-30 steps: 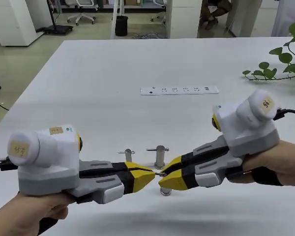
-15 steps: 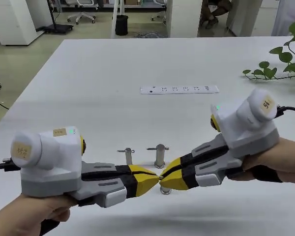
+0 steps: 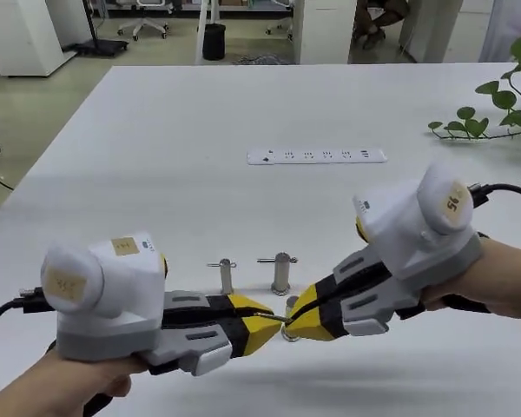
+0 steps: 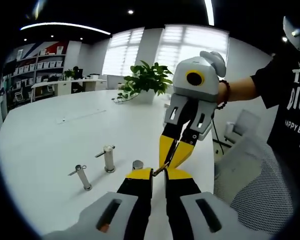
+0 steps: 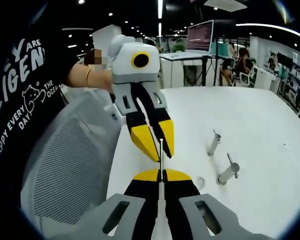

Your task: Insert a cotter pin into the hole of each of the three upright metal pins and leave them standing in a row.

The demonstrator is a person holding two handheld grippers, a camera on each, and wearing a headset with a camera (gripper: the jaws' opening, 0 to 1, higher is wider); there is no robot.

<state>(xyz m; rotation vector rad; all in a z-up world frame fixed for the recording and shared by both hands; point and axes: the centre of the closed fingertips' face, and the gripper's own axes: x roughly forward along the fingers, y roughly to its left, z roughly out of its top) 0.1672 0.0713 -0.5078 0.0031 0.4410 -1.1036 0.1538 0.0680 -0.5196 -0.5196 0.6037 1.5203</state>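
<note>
Nearest the person, the left gripper (image 3: 267, 325) and the right gripper (image 3: 300, 318) meet tip to tip low over the white table (image 3: 200, 130). Between them lies the loose cotter pin (image 3: 279, 318), a thin metal sliver. The right gripper's jaws are clenched on one end of it, as the right gripper view shows plainly. The left gripper's jaws are drawn together on the other end and seem to nip it too, though the gap there is too fine to be sure. Just beyond the tips stands the nearest metal pin (image 4: 137, 165), upright, its hole unfilled. In the head view the yellow fingertips hide most of it. Behind it stand the middle metal pin (image 3: 281, 274) and the left metal pin (image 3: 227, 276), both upright and each pierced crosswise near its top. Farther off a white power strip (image 3: 317, 157) lies flat, well apart from the pins. A trailing green plant (image 3: 495, 113) reaches in at the table's right edge, and office chairs (image 3: 143, 17) stand on the floor beyond the table.
</note>
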